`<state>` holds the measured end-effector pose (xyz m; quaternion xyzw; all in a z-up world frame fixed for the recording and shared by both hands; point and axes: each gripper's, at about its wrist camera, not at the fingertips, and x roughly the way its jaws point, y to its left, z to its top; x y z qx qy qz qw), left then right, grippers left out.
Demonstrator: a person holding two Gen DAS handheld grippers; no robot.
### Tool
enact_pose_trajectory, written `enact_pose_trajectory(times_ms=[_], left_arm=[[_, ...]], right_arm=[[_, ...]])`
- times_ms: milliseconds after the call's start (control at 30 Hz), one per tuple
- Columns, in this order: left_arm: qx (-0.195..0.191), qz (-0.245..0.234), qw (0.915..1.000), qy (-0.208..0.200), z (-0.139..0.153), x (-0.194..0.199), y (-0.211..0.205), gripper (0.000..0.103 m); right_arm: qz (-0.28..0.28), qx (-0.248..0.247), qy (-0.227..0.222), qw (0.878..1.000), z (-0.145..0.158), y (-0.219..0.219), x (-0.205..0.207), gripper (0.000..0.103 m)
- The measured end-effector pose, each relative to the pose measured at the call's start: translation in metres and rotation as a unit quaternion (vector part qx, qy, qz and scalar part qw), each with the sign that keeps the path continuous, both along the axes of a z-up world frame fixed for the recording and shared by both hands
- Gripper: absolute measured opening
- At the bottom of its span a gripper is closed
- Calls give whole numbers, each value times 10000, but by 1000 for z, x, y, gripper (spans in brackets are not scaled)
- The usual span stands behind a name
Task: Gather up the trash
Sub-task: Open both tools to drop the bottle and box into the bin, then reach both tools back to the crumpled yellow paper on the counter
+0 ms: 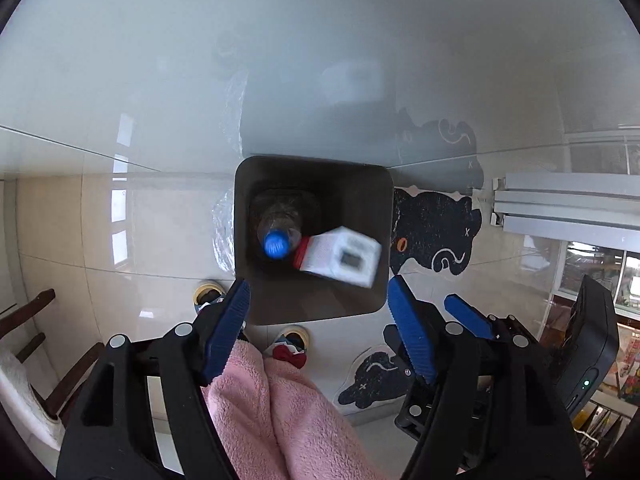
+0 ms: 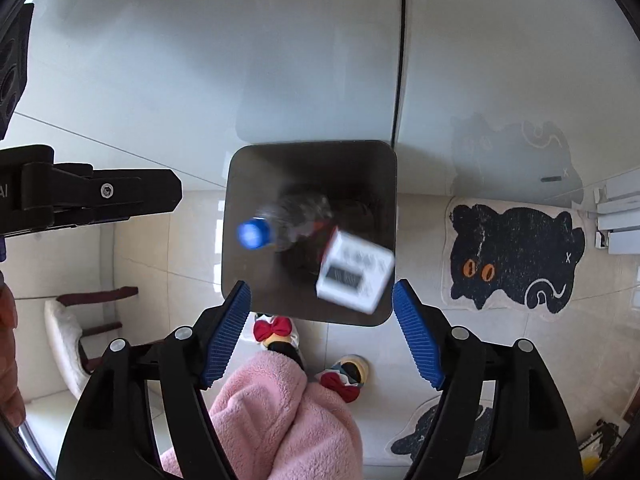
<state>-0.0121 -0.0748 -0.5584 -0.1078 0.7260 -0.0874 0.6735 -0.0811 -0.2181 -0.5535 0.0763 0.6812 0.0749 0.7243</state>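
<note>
Pink fleece trouser legs (image 2: 280, 408) fill the bottom of both wrist views, slippers with red bows (image 2: 276, 330) on the floor tiles below. Both tools point straight down. Left gripper (image 1: 318, 300) jaws spread wide, nothing between the blue pads. Right gripper (image 2: 322, 300) same, wide and empty; it also shows in the left wrist view at lower right, beside the left one. Left tool's black body juts in at the left edge of the right wrist view.

Just beyond the fingertips: dark square bin (image 1: 360, 192) standing on the floor against a pale glossy wall, seen from above. Inside it a clear plastic bottle (image 1: 280, 220) with a blue cap (image 1: 276, 245), cap up, leaning toward the bin's left wall. Next to it a white carton (image 1: 344, 258) with a red end, blurred, so likely mid-fall or just tumbling in; cannot tell whether it has settled. Carton sits right of the bottle, touching or nearly so.

Crinkled clear plastic (image 1: 224, 240) pokes out beside the bin's left side, outside it; could be liner or loose wrap, cannot tell.

Further out: black cat-shaped rug (image 2: 516, 256) right of the bin, second dark rug nearer the feet, wooden chair with white cushion (image 2: 64, 336) at left.

Progress, as judged: two trash items are in the bin, both tools free. No other loose trash visible on the floor except maybe that plastic. Looks late in the task, possibly finished.
</note>
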Motion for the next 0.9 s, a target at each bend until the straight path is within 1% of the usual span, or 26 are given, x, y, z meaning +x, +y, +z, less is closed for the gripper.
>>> enact_pose_trajectory(times_ms=[100, 167, 267, 300, 333, 400, 467, 533, 600, 633, 700, 733, 800, 900], left_arm=[[78, 46, 9999, -84, 10, -1, 5, 70], [136, 61, 9998, -137, 20, -1, 7, 72], [187, 120, 9995, -205, 36, -2, 16, 75], [196, 147, 9994, -246, 43, -4, 18, 77], [193, 172, 9992, -304, 53, -6, 21, 79], [178, 207, 9988, -410, 72, -14, 24, 80], [169, 221, 9980, -575, 95, -23, 27, 82], [147, 203, 9966, -783, 122, -33, 28, 85], [217, 95, 9943, -1044, 152, -41, 28, 88], [288, 52, 9925, -1185, 167, -43, 29, 89], [283, 28, 9891, -1444, 197, -48, 33, 89], [244, 38, 9866, -1614, 211, -50, 36, 89], [252, 62, 9818, -1884, 237, -53, 43, 95], [211, 176, 9771, -2108, 270, -53, 56, 95]], right_arm=[[55, -109, -22, 9999, 5, 1, -1, 79], [88, -157, -34, 9998, 11, -2, -5, 80], [90, -230, -106, 9996, 29, -8, -12, 81], [77, -258, -147, 9995, 38, -10, -14, 83], [45, -259, -188, 9995, 48, -12, -16, 90], [-27, -152, -242, 9996, 68, -17, -18, 95], [-67, -117, -358, 9993, 91, -22, -21, 95], [-69, -146, -525, 9985, 119, -25, -25, 101], [-96, -140, -667, 9976, 146, -28, -28, 100], [-114, -125, -755, 9970, 160, -29, -29, 100], [-139, -136, -949, 9953, 189, -29, -29, 100], [-142, -138, -1077, 9940, 204, -28, -29, 100], [-157, -123, -1398, 9900, 235, -27, -27, 100], [-245, -35, -1848, 9825, 281, -29, -23, 100]])
